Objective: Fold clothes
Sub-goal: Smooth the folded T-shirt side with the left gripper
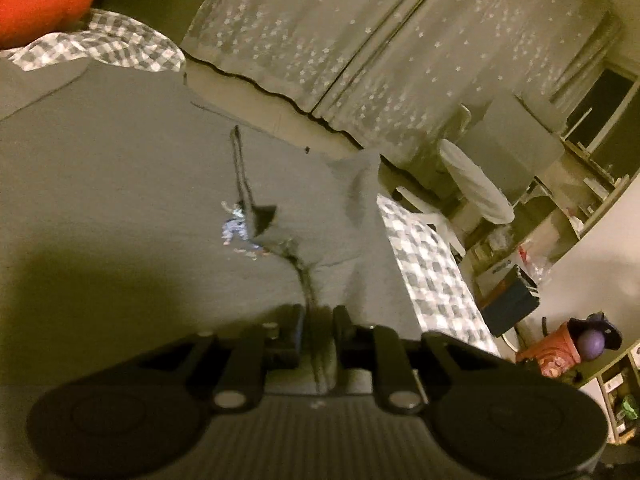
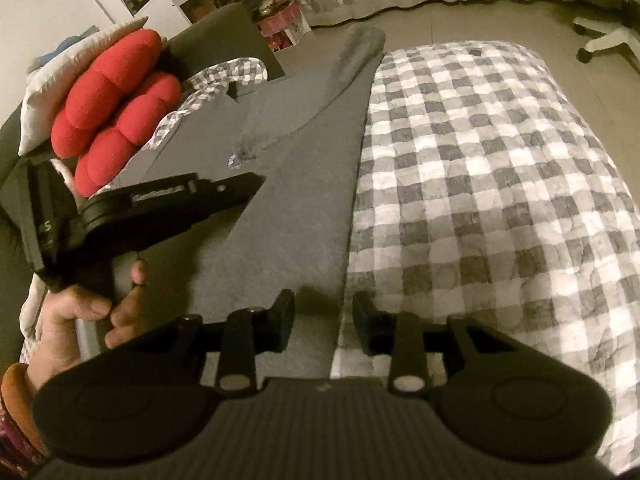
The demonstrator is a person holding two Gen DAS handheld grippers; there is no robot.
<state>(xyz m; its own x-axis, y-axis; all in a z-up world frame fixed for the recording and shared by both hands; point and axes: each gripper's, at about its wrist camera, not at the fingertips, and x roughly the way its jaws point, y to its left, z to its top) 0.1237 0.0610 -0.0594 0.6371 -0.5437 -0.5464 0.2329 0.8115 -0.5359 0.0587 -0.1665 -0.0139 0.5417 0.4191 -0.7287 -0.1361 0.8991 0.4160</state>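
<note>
Grey garment (image 2: 288, 184) lies flat on bed with checked quilt (image 2: 500, 184). Red cushion (image 2: 116, 108) at 10 o'clock, star-print curtain (image 1: 360, 40) at 12, white chair (image 1: 476, 188) beyond. Left gripper (image 1: 317, 322) jaws narrow, pinching a garment fold. Right gripper (image 2: 323, 312) jaws partly apart, straddling garment edge, not pressing.

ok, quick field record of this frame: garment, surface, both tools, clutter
garment: grey garment spread flat, small print near its middle
surface: grey-white checked quilt
left tool: nearly shut on a dark fold of the garment
right tool: open over the garment's edge, gripping nothing
clutter: red cushion at the far left
</note>
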